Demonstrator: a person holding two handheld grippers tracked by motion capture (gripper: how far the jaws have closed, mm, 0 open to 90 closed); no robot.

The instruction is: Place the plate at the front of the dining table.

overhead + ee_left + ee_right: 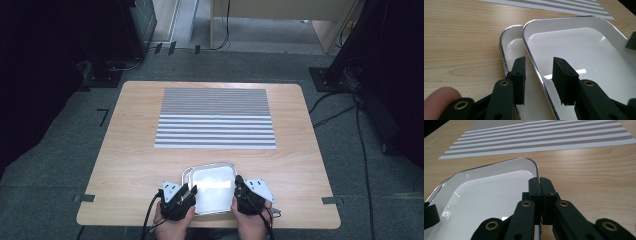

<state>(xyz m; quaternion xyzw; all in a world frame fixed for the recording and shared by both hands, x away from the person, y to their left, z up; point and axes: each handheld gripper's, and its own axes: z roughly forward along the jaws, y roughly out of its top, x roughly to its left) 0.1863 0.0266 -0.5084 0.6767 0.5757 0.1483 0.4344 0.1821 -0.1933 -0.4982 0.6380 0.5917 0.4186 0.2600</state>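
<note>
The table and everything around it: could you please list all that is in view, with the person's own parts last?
table: one, light wood, centre of the high view.
placemat: one, grey and white stripes, lying flat on the far half of the table.
trays: two, white with shiny metal rims, stacked at the near edge; the upper sits offset, baring the lower one's left side.
cables: several, black, on the grey floor to the right.
furniture: light wood, beyond the table.
left hand-held gripper: one, black, jaws open astride the upper tray's rim.
right hand-held gripper: one, black, jaws closed on the upper tray's right rim.
hands: two, at the bottom edge, holding the grippers.
</note>
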